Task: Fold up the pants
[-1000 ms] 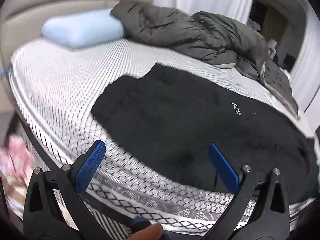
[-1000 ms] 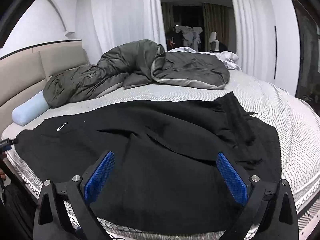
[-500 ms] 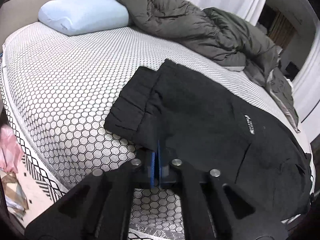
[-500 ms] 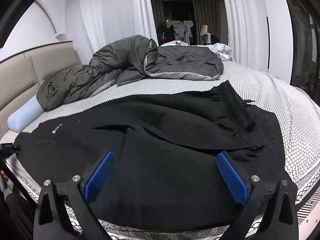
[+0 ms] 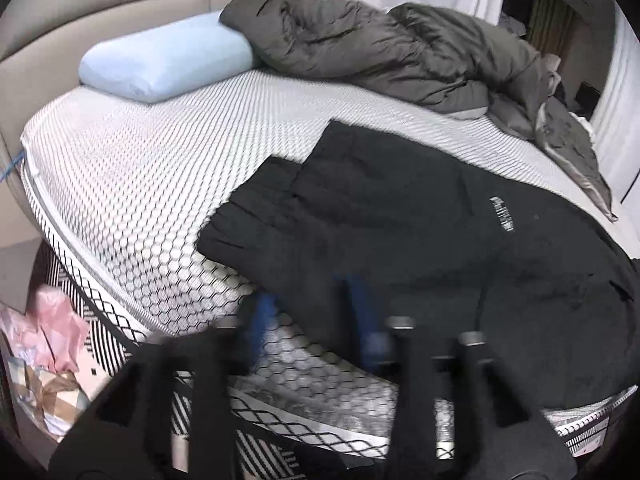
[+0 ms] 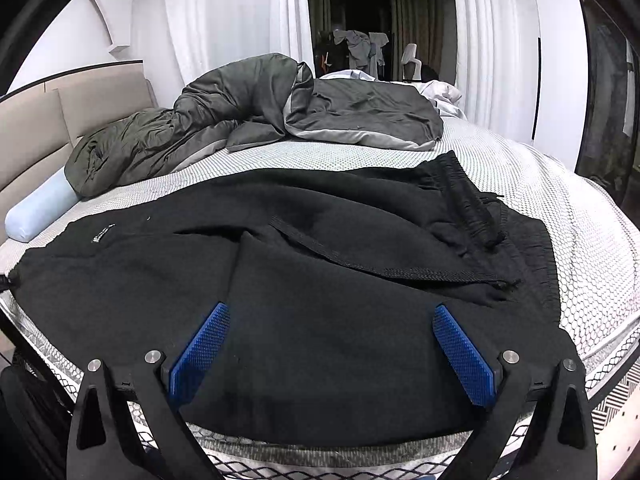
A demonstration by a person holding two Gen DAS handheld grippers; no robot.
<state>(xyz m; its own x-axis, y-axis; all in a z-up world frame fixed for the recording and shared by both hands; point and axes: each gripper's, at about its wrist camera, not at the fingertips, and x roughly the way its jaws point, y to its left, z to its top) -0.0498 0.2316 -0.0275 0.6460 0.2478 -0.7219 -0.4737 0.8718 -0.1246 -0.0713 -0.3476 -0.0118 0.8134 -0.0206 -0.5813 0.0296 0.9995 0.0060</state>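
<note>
Black pants lie spread across the near part of the bed, leg hems to the left in the left wrist view, with a small white logo. My left gripper is blurred at the pants' near leg hem. Its jaws are opening, dark fabric lies between the blue pads, and they do not press on it. In the right wrist view the pants show a folded-over flap and the waistband with drawcord at the right. My right gripper stands open above the near edge of the fabric.
The mattress has a white hexagon-pattern cover and a rounded edge. A light blue pillow and a crumpled grey duvet lie at the back by the beige headboard. Pink paper and a box sit on the floor at the left.
My left gripper went from wide open to shut at the pants' leg hem, and its jaws have now parted again as it drew back a little. The right gripper hardly moved.
</note>
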